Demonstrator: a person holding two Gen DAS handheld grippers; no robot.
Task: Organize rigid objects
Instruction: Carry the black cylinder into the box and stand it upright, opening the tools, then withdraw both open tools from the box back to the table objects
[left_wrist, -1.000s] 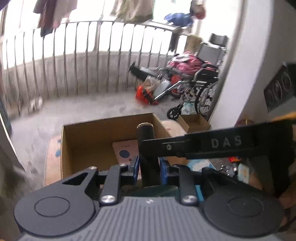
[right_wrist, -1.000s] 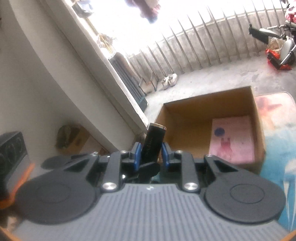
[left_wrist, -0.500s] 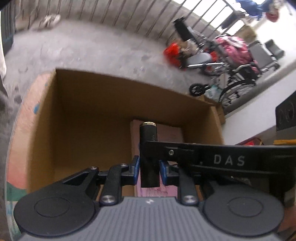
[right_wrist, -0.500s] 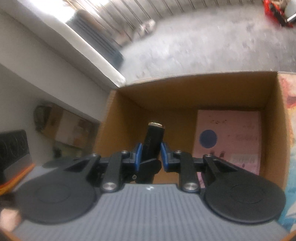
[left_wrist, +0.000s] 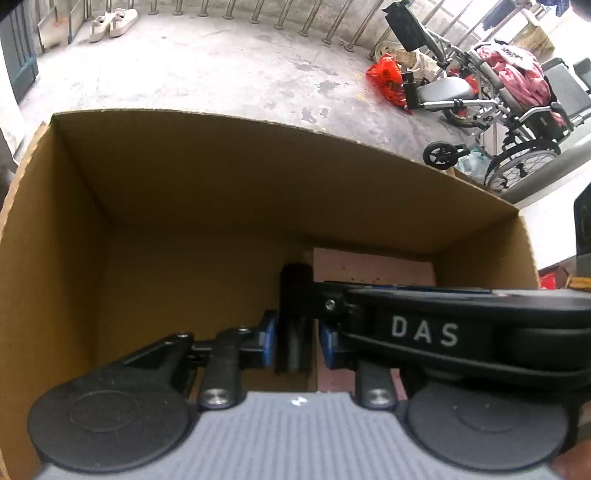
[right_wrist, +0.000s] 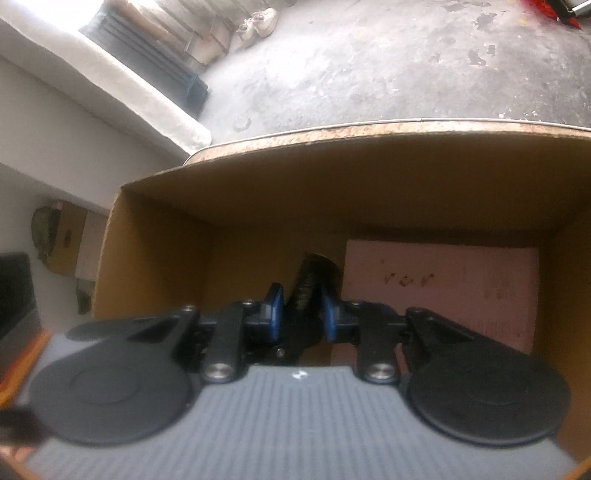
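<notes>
1. Left gripper (left_wrist: 297, 343): blue pads (left_wrist: 268, 343) clenched on the lower part of a black cylinder (left_wrist: 295, 288), a slim hard-shelled thing with a pale cap at its far end, at lower centre of the left wrist view.
2. Right gripper (right_wrist: 302, 314): likewise clamped on the black cylinder (right_wrist: 308, 280), at centre of the right wrist view. Seen from the left wrist view, reaches in from the right edge and grips just above the left pads.
3. Place of the cylinder: held by both tools, roughly upright, down inside an open brown cardboard box (left_wrist: 221, 177). Sits just left of a flat pink carton (left_wrist: 373, 266) lying on the box floor at lower right. Contact between cylinder and floor: cannot tell, base hidden by the fingers.
4. Handling, as a judgement: stiff, no give under the pads. Probably light to moderate in weight, given the slim build. Smooth round wall, so prone to rolling once laid down and to twisting in a two-pad pinch.
5. Where to take hold: mid-body, pads across the diameter, clear of the capped end. A grip near either end likely to let it pivot.
6. Risk at release: tipping toward the pink carton (right_wrist: 443, 288) or rolling to the bare left part of the floor. Best opened one tool at a time, with the base seated first.
</notes>
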